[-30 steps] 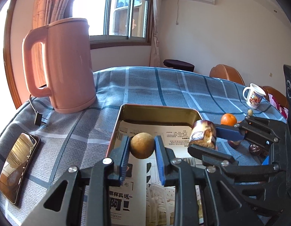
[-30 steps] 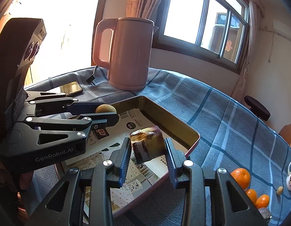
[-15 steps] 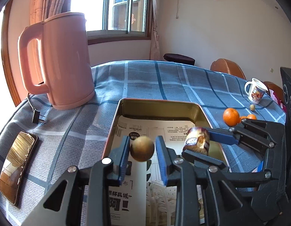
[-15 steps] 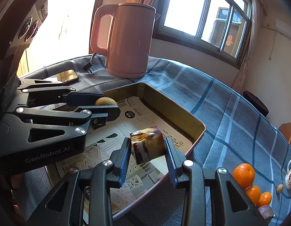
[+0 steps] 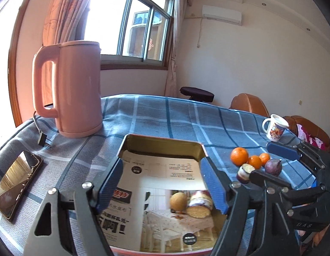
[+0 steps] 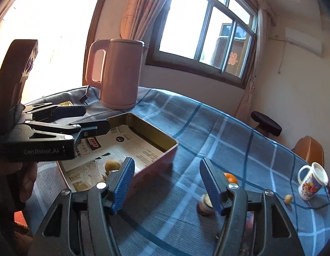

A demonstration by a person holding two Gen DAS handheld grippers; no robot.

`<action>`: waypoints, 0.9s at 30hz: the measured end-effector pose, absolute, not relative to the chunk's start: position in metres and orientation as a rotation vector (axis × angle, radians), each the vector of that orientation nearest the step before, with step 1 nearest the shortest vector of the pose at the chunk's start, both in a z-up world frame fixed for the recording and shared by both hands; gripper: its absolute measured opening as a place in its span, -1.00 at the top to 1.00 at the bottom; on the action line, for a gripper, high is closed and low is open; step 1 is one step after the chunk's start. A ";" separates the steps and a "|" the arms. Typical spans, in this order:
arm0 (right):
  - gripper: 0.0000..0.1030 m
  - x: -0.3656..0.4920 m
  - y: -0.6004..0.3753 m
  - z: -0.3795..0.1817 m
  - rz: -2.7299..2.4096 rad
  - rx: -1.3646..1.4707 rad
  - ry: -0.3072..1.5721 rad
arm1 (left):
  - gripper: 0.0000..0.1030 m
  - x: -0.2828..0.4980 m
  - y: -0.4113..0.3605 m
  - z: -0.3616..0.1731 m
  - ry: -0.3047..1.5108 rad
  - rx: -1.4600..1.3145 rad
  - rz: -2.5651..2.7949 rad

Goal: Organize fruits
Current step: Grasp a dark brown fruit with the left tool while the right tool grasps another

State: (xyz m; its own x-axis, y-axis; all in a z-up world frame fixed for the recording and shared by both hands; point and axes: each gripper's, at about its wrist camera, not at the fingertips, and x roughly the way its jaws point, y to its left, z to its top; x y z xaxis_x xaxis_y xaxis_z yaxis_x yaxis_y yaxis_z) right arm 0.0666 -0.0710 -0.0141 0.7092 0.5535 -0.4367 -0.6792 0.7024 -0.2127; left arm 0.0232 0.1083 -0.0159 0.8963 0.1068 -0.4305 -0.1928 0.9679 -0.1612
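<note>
A round brown fruit [image 5: 178,200] and a cut purple-skinned fruit piece [image 5: 199,205] lie side by side on the paper lining the gold metal tray [image 5: 162,145]. My left gripper [image 5: 162,183] hangs above them, its jaws opening, with nothing pressed between the blue pads. My right gripper [image 6: 166,183] is also opening and holds nothing, over the tray's right rim [image 6: 165,149] and the checked cloth. In the right wrist view the brown fruit [image 6: 112,164] shows in the tray and the left gripper [image 6: 88,119] stands at the left. Three oranges [image 5: 239,156], a purple fruit [image 5: 272,166] and another cut piece [image 5: 244,172] lie on the cloth.
A pink kettle [image 5: 73,89] stands behind the tray at the left, with its plug [image 5: 43,138] beside it. A phone [image 5: 15,183] lies near the left table edge. A printed mug [image 6: 312,181] and a small yellow fruit [image 6: 288,198] are at the far right. Chairs stand behind the table.
Both grippers opened and let go of their fruit, and the brown fruit and the cut piece now lie in the tray. The right gripper swung right, off the tray.
</note>
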 end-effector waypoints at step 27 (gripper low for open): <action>-0.29 0.116 -0.197 -0.074 0.499 -0.191 0.708 | -0.73 0.101 -0.038 -0.041 0.656 -0.044 -0.172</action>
